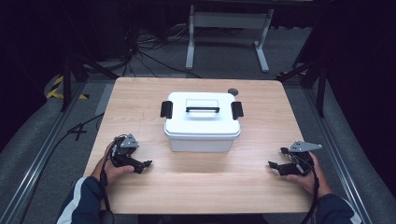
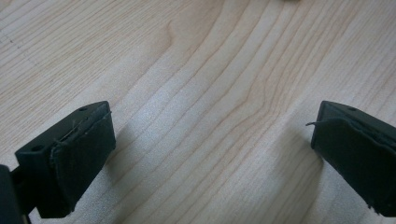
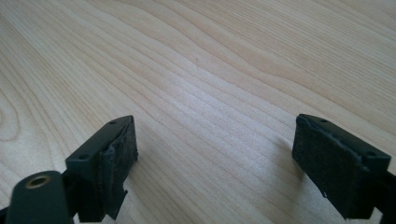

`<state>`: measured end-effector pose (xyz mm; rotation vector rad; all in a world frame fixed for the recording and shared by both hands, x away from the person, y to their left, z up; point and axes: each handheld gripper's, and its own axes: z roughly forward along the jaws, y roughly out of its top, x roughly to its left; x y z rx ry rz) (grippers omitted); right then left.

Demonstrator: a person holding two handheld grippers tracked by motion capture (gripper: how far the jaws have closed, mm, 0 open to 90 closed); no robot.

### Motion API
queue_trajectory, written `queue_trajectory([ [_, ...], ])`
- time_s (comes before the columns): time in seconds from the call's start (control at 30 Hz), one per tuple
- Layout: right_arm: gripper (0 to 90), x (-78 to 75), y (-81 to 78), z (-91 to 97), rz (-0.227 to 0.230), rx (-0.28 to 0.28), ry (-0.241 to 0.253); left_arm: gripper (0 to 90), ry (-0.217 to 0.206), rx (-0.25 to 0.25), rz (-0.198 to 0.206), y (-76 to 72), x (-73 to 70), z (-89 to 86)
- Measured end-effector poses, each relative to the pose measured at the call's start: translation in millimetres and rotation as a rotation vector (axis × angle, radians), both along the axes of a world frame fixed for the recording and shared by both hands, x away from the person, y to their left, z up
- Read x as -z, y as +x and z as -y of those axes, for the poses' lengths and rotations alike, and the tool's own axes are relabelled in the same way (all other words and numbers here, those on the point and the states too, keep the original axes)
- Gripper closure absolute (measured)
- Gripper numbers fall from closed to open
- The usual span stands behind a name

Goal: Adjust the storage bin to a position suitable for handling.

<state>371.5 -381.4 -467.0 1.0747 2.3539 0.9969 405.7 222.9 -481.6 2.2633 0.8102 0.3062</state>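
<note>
A white lidded plastic box (image 1: 201, 121) stands at the middle of the wooden table (image 1: 201, 186), with a black-edged carry handle (image 1: 202, 109) on its lid and a black latch on each end (image 1: 166, 109) (image 1: 237, 110). My left gripper (image 1: 145, 164) rests on the table to the box's front left, held in a hand. Its jaws stand wide apart over bare wood (image 2: 210, 140). My right gripper (image 1: 275, 165) lies to the box's front right, jaws likewise wide apart with only wood between them (image 3: 215, 154). Both grippers point inward, apart from the box.
A small dark round spot (image 1: 232, 91) sits behind the box near the table's far edge. Beyond the table stand a white metal frame (image 1: 229, 28), cables on the grey floor and black stands at both sides.
</note>
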Motion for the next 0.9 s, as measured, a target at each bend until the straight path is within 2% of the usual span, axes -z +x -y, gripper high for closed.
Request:
queue_trajectory([
  [0.37, 14.8, -2.2, 1.4, -1.5, -0.018, -0.004, -0.017, 0.2, 0.001, -0.002, 0.001, -0.3, -0.1, 0.0],
  [0.47, 18.2, -3.7, 0.3, -2.2, -0.028, -0.015, -0.018, 0.2, 0.0, -0.004, 0.0, -0.4, -0.1, 0.1],
  [0.5, 25.3, -5.6, -0.9, -4.6, -0.033, -0.03, -0.022, 0.2, 0.003, -0.005, 0.003, -0.6, -0.1, -0.1],
  [0.73, 26.3, -17.9, -3.3, -23.0, -0.001, -0.087, -0.037, 0.2, 0.002, -0.009, 0.001, -1.1, 0.0, 0.0],
  [0.77, 30.5, -21.5, -3.4, -27.2, 0.007, -0.102, -0.048, 0.2, 0.001, -0.01, 0.001, -1.2, 0.0, 0.1],
  [0.9, 33.5, -28.4, -3.7, -34.1, 0.028, -0.13, -0.065, 0.3, 0.0, -0.016, 0.0, -1.6, 0.1, 0.3],
])
